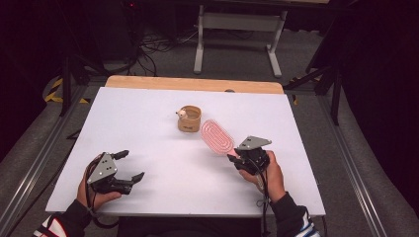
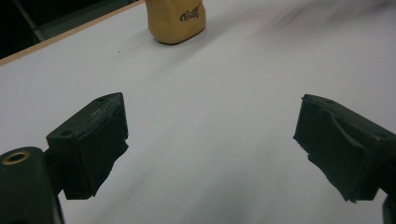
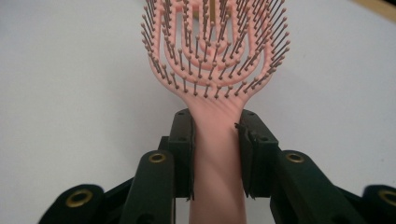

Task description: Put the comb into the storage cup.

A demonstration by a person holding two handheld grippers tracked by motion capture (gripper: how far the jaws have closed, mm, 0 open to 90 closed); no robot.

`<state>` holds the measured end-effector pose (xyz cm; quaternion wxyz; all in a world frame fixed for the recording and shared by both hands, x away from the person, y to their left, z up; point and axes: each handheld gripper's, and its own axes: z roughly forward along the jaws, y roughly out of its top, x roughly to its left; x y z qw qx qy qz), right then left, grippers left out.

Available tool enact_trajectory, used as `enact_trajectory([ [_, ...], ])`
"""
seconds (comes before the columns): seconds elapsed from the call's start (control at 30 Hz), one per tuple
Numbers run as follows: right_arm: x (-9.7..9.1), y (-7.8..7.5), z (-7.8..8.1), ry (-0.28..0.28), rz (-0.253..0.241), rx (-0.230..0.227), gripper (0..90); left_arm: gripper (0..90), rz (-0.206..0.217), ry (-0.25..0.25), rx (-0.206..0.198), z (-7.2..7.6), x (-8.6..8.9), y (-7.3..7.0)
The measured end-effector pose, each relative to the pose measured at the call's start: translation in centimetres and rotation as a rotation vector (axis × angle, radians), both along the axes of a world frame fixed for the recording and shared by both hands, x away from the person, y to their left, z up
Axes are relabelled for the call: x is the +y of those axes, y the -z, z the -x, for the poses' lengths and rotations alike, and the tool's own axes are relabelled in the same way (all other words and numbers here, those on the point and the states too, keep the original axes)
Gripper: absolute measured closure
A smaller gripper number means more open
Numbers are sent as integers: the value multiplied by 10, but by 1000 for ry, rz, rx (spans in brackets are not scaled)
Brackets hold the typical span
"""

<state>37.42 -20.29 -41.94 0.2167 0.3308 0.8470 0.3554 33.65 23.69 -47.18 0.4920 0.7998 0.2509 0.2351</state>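
Right tongs (image 3: 215, 154) clamped on pink hairbrush (image 3: 215, 60) handle — pads pressed against both sides, bristles facing up toward camera. In high view, brush head (image 1: 217, 137) points far-left from right hand (image 1: 269, 173), at right of table (image 1: 148, 113) centre. Tan cup-like holder (image 1: 189, 119) stands just beyond brush head, near it; contact unclear. Left tongs (image 1: 129, 165) spread wide, nothing between them — at near-left of table, well apart from holder (image 2: 176, 21).

both grippers, the left gripper (image 1: 132, 166) and the right gripper (image 1: 234, 160), are black with brass-ringed screw holes, grey three-cornered top plates and trailing black cables; dark sleeves end in striped cuffs.
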Motion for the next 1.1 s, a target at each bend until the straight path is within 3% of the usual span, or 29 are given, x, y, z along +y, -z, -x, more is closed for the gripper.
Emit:
enact_trajectory([
  [0.03, 0, 0, 0, 0, 0, 0, 696, 103, 0, 0, 0, 0, 0, 0],
  [0.13, 1, -5, 5, -6, -33, -87, 696, 104, -4, -1, 3, 0, -1, 0],
  [0.17, 1, -5, 5, -6, -33, -87, 696, 104, -4, -1, 3, 0, -1, 0],
  [0.2, 2, -6, 7, -1, -50, -125, 697, 103, 2, -4, 2, 0, 0, 0],
  [0.27, 3, -6, 9, -2, -68, -157, 697, 103, 8, -4, 4, -1, 1, 0],
  [0.6, 9, -2, 16, 6, -100, -274, 696, 101, 8, 5, 10, -1, 1, -1],
  [0.97, 23, 6, 24, -29, -107, -313, 696, 104, 44, 18, 14, -3, -4, -7],
  [1.1, 30, 7, 28, -46, -112, -322, 696, 107, 68, 38, 21, -10, -16, -16],
])
